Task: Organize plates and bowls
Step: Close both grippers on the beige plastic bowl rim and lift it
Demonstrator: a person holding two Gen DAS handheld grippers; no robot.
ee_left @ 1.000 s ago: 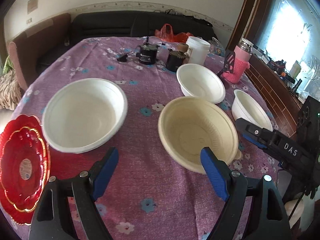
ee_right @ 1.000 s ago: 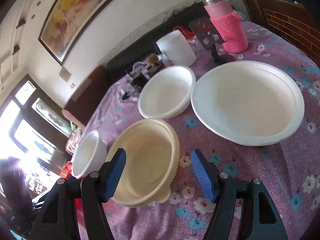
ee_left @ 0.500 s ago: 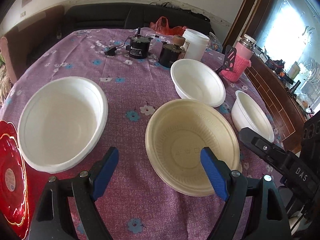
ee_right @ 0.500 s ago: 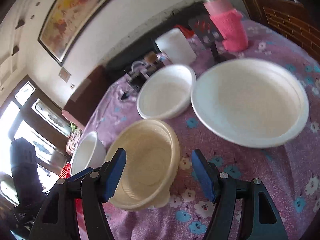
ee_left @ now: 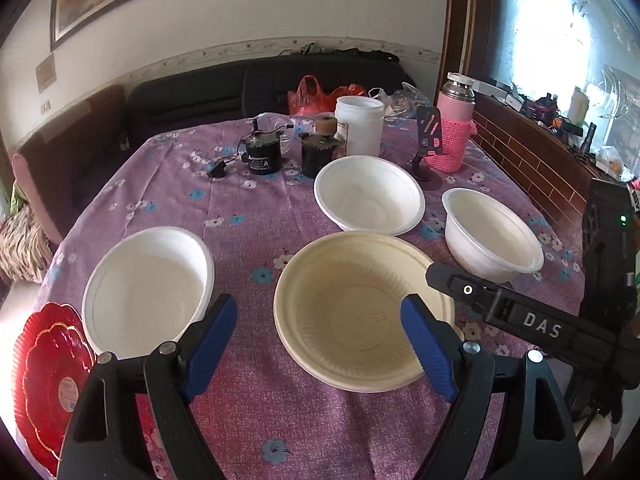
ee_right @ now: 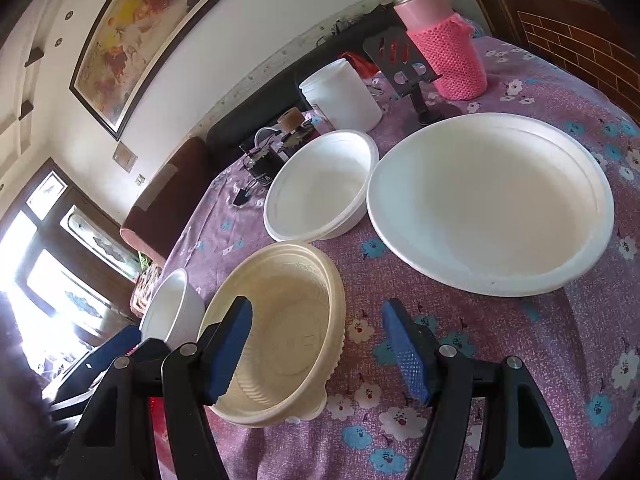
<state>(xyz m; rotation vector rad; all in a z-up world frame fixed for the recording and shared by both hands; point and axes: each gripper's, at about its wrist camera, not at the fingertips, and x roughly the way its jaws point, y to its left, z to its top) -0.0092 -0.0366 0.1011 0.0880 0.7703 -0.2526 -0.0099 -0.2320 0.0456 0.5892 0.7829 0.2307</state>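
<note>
Left gripper (ee_left: pixel 320 344): blue ribbed pads spread, nothing between, above floral purple tablecloth (ee_left: pixel 248 208). Right gripper (ee_right: pixel 320 344): likewise spread, empty. Cream bowl (ee_left: pixel 362 318): round, ridged wall, nearest centre. Red scalloped plate (ee_left: pixel 44 376): glossy, near left. White foam bowls (ee_left: pixel 148 288) flanked and lay beyond it. Pink knit-sleeved flask (ee_left: pixel 454 136): far right.
</note>
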